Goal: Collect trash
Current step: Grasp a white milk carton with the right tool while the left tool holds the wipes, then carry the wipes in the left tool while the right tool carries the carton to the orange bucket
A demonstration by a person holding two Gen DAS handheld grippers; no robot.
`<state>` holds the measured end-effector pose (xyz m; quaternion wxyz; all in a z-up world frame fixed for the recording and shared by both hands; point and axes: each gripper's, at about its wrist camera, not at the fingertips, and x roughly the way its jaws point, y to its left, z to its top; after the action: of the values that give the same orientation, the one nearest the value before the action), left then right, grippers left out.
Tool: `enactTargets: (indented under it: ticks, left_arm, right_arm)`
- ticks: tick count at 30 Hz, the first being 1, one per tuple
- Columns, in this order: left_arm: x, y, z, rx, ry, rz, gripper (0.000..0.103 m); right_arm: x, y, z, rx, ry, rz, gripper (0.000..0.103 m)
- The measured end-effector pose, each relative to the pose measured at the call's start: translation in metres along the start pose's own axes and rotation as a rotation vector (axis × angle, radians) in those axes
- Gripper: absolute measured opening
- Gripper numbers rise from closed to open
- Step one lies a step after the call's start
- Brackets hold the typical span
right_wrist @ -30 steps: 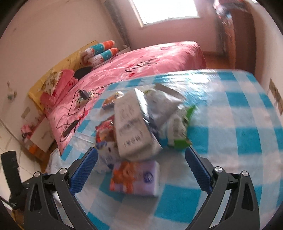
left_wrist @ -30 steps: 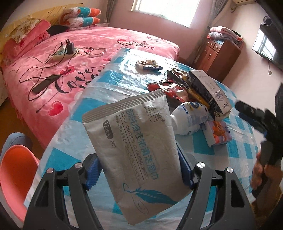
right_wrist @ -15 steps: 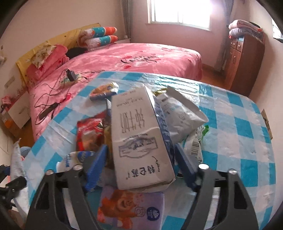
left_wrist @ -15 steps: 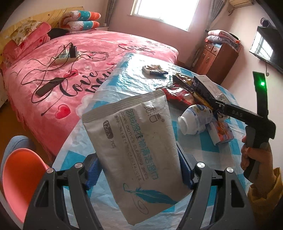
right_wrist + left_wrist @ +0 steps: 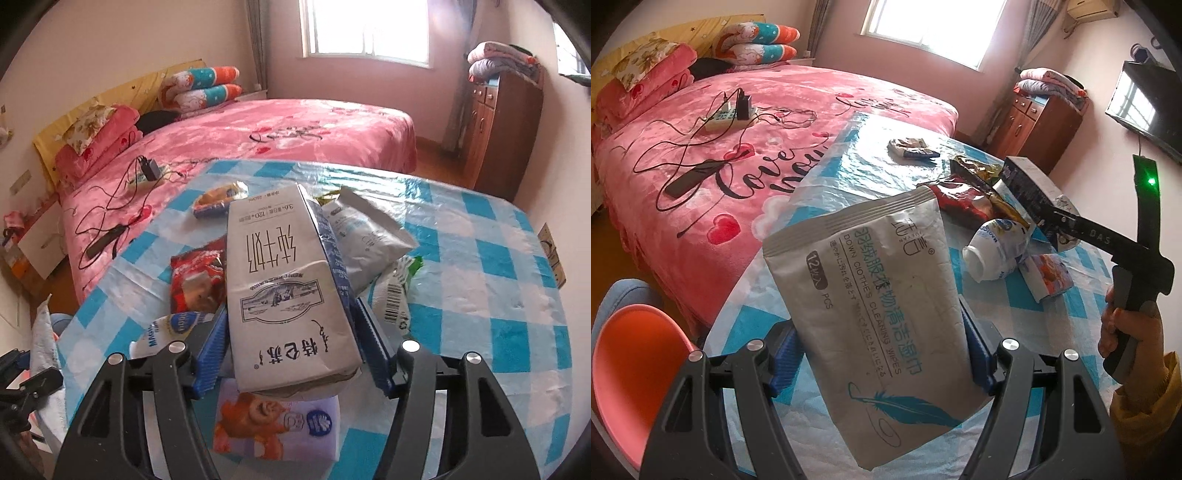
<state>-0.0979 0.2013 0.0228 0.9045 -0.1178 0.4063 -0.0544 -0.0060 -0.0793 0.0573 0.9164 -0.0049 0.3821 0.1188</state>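
My left gripper is shut on a grey wet-wipes packet, held upright above the near edge of the blue checked table. My right gripper has its jaws closing on a white milk carton; the blue pads press on both its sides. In the left wrist view the right gripper grips that carton on the trash pile. Around the carton lie a white bottle, a tissue pack, a red snack bag, a silver pouch and a green-white wrapper.
A small wrapper lies apart at the table's far side. A pink bed with a power strip and cables stands beyond the table. An orange chair is at the lower left. A wooden cabinet stands at the back right.
My right gripper moved in over the trash pile and its jaws closed from wide open onto the milk carton. The left gripper kept the wipes packet.
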Motion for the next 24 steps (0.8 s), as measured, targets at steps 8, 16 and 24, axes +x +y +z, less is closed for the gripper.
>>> enactTargets:
  ticks: [8,16,24]
  left_arm:
    - [-0.017,0.009,-0.001,-0.006,-0.033,-0.009,0.074]
    - [-0.043,0.037,-0.003,-0.047,-0.080,0.035,0.074]
    - [-0.073,0.095,-0.018,-0.124,-0.104,0.150,0.074]
  right_arm:
    - [-0.038,0.017,-0.001,0.038,-0.040,0.078,0.065]
    - [-0.062,0.075,-0.001,0.052,-0.017,0.317,0.065]
    - [-0.062,0.182,-0.009,-0.043,0.103,0.578,0.065]
